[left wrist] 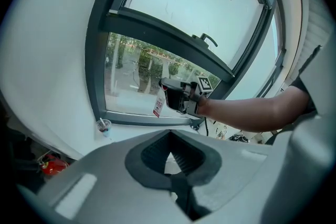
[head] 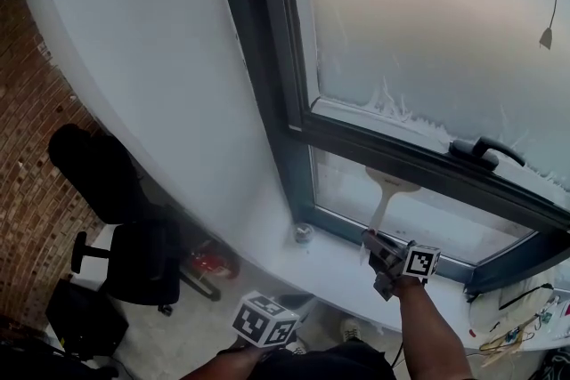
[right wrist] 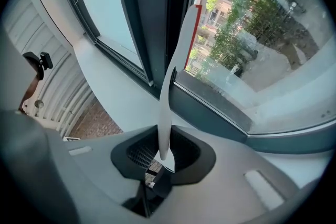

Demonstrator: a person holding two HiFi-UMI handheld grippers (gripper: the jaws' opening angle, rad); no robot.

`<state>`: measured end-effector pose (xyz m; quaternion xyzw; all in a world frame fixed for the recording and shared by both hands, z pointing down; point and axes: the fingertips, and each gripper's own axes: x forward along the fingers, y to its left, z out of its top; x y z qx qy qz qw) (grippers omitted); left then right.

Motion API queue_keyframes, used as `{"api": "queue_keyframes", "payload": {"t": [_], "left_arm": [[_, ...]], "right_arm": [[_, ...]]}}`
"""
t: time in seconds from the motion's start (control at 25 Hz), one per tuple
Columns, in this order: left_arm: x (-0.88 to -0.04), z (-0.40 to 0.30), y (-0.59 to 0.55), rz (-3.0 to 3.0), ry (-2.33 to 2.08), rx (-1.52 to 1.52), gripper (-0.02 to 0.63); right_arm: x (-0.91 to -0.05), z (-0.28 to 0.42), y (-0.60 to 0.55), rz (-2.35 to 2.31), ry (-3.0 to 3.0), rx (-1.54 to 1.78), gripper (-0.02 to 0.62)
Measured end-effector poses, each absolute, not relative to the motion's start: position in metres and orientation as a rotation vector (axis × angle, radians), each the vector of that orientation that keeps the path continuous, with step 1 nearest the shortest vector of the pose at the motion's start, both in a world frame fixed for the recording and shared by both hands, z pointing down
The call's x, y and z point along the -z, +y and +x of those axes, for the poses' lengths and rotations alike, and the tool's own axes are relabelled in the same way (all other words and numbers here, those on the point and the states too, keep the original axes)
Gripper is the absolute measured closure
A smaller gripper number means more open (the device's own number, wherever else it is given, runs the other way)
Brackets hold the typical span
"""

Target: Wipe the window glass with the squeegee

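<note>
The white squeegee point(head: 390, 184) stands upright in front of the lower window pane point(head: 445, 227), its blade up near that pane's top edge. My right gripper point(head: 380, 250) is shut on the bottom of its handle, just above the white sill point(head: 329, 267). In the right gripper view the thin handle point(right wrist: 166, 107) rises out of the jaws point(right wrist: 163, 159) to a red-edged blade next to the dark frame. My left gripper point(head: 264, 319) hangs low and back from the window; its jaws point(left wrist: 171, 164) look shut on nothing. From there the squeegee point(left wrist: 159, 103) shows with a red and white label.
A small cup point(head: 304, 232) stands on the sill at the pane's left corner. A dark window handle point(head: 481, 151) sticks out of the frame above the right gripper. Below left are a black office chair point(head: 134, 258) and a red object point(head: 207, 261). Cables point(head: 517, 334) lie at the right.
</note>
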<state>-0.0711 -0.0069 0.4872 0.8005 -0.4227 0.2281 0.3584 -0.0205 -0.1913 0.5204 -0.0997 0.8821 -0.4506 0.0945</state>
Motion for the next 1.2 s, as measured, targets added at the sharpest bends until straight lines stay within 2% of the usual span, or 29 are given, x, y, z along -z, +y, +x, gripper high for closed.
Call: {"api": "queue_keyframes", "payload": {"t": [1.2], "left_arm": [[-0.541,-0.06,-0.021,1.843,-1.093,-0.692,0.606]], "right_arm": [[-0.676,-0.028,-0.196,-0.278,2.498,1.699,0.512]]}}
